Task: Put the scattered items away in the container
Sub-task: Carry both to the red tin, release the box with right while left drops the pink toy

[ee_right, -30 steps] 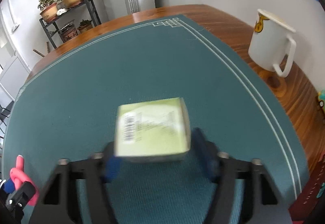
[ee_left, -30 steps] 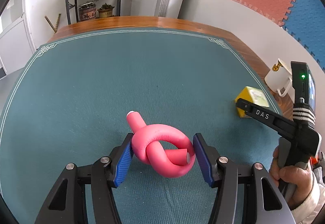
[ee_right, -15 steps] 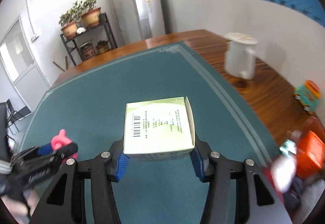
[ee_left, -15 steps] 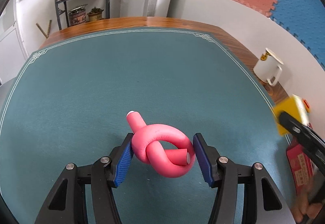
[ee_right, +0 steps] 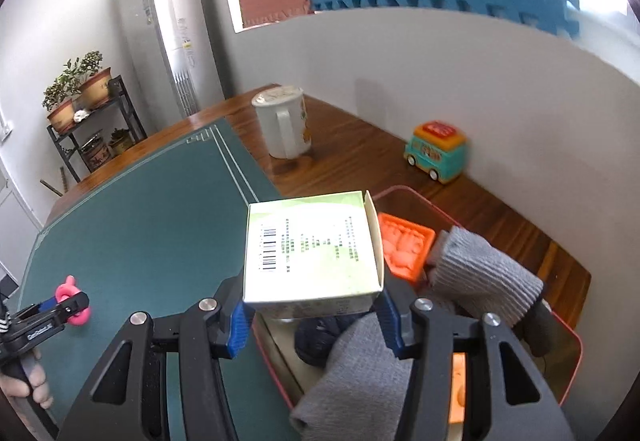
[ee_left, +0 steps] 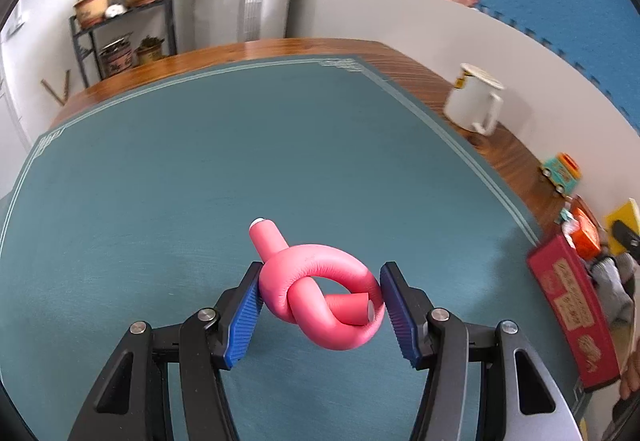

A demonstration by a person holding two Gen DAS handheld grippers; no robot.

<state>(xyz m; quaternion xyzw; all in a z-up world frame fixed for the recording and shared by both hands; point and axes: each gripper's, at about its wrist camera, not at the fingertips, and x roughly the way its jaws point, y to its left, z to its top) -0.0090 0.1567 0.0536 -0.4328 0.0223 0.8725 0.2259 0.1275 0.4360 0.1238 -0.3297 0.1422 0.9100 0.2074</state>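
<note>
Red container (ee_right: 568,325): interior largely hidden beneath the green box (ee_right: 314,247) and grey socks (ee_right: 486,275). Box print too small to read, possibly ingredients.

A white mug (ee_right: 283,126) stands on the wooden desk (ee_right: 352,157) beside the green mat (ee_left: 200,169); potted plants (ee_right: 78,91) fill a black shelf (ee_right: 120,113).

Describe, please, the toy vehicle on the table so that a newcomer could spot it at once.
Start at the wooden table, on the bare strip between the green mat and the white wall. Beyond the red container stands a toy bus, right of the white mug. It alone has wheels: teal body, orange roof.
</note>
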